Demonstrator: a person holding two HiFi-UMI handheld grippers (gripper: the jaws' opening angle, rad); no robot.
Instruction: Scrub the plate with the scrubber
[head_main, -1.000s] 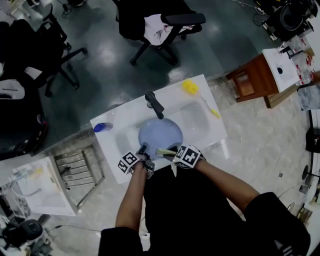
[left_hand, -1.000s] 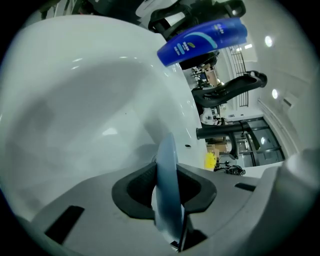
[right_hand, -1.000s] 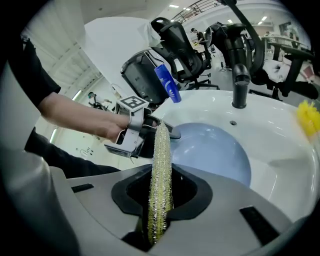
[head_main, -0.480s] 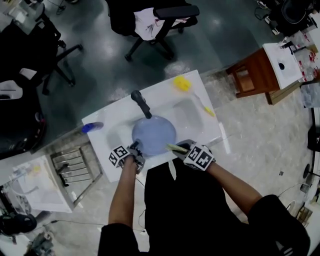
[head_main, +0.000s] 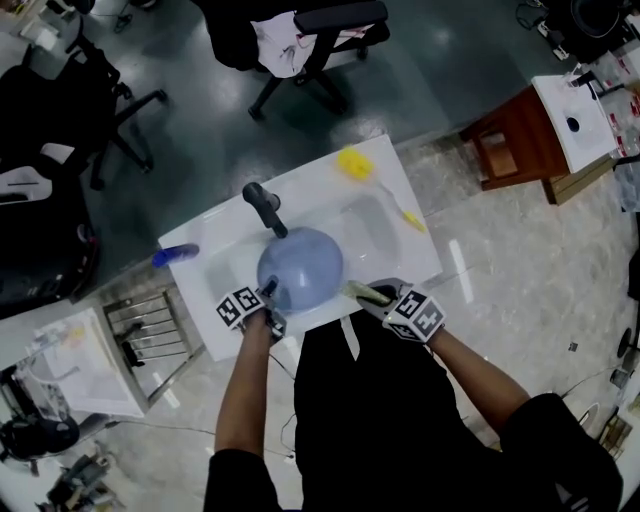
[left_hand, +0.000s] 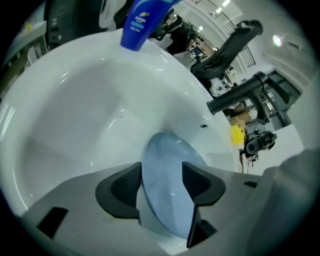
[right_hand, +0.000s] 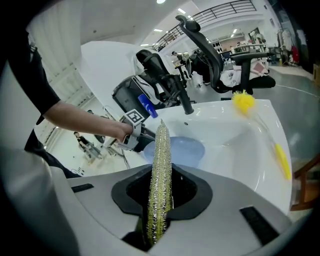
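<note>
As the left claw (left_hand: 162, 186) opens around the blue plate (head_main: 300, 268), the right claw (right_hand: 161, 196) clamps the scrubber (right_hand: 161, 160); scrubbing seems finished.

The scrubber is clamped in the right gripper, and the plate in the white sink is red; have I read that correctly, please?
Not quite: the plate is blue, not red, as the head view shows. The scrubber is indeed clamped in the right gripper, and the plate is in the white sink.
</note>
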